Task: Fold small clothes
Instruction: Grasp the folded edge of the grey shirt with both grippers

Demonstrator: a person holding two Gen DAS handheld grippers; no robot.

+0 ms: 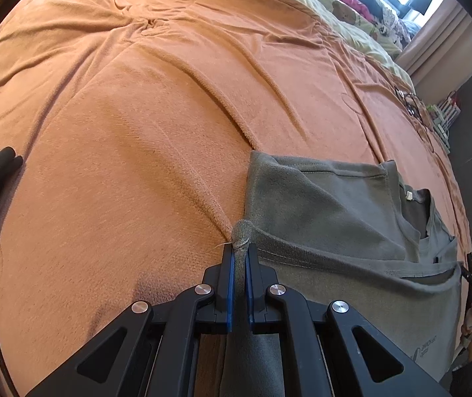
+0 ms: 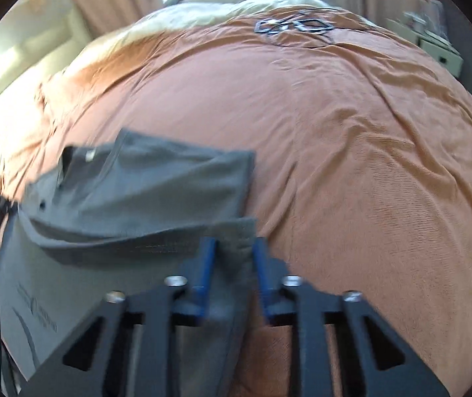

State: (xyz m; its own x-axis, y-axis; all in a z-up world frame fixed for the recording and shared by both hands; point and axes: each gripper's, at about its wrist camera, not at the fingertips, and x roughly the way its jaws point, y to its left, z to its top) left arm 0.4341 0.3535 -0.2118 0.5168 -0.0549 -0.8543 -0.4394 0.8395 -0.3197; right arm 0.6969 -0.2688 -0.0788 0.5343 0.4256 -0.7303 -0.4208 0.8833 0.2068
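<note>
You're mid-fold on the grey t-shirt (image 1: pixel 318 205), which lies on the bed's orange blanket (image 1: pixel 120 115) with its top part already turned over. Your left gripper (image 1: pixel 240 258) has its jaws pinched tight on a bunched corner of the cloth. Your right gripper (image 2: pixel 232 251) has jaws partly apart with fabric between them; whether it's gripping, I can't tell (blurry). Next I'd guess you carry both corners toward 12 o'clock, evenly, so the edge lands straight.
</note>
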